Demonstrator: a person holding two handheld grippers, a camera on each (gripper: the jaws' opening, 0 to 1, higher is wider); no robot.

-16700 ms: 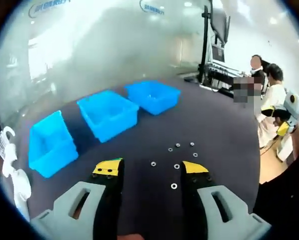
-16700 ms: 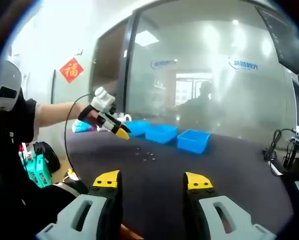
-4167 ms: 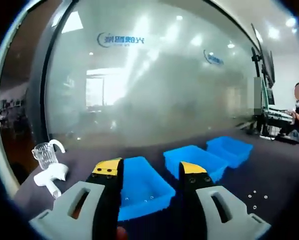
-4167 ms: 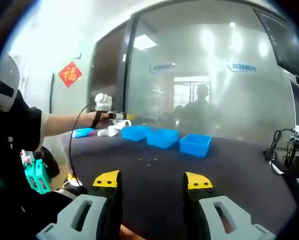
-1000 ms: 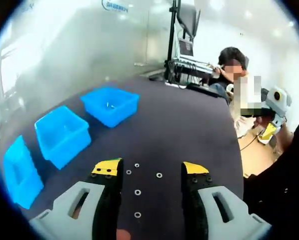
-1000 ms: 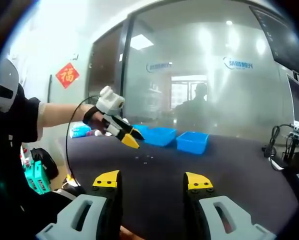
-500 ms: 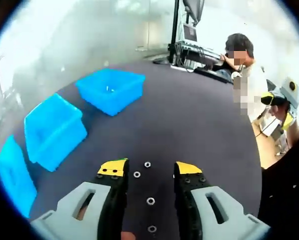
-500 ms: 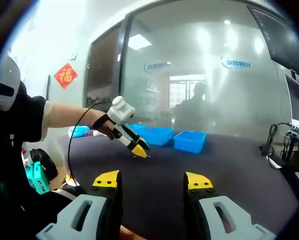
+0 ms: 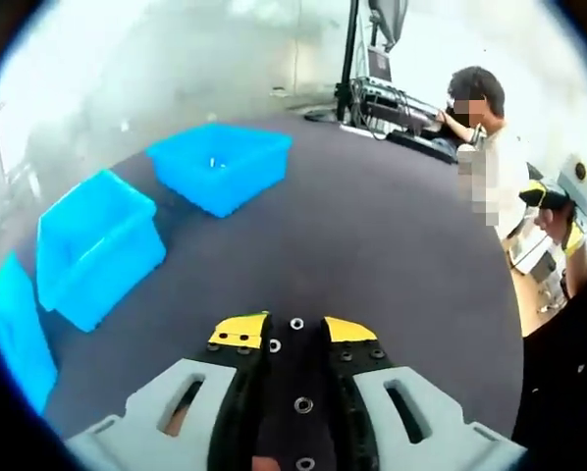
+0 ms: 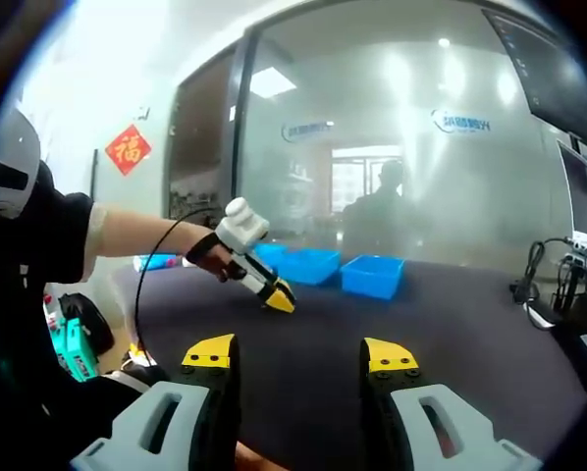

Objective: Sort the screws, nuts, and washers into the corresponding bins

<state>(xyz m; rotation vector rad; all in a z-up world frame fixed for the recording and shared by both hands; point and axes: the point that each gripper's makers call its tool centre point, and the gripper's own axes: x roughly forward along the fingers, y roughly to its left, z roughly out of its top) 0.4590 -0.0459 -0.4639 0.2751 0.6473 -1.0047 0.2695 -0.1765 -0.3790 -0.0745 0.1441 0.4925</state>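
While most small parts lie loose on dark table [image 9: 392,235], sorting looks barely begun: three blue bins [image 9: 220,167], far one holding small item. Left gripper [image 9: 293,332] jaws narrowed around washer [image 9: 274,345], grip unclear. Right gripper [image 10: 298,355] jaws apart, idle.

Small silver ring-shaped metal washers [image 9: 295,404] flat on dark tabletop – approx four in a loose line, three open-top blue plastic bins [image 9: 220,165] in a row well apart, far bin w/ small bits inside
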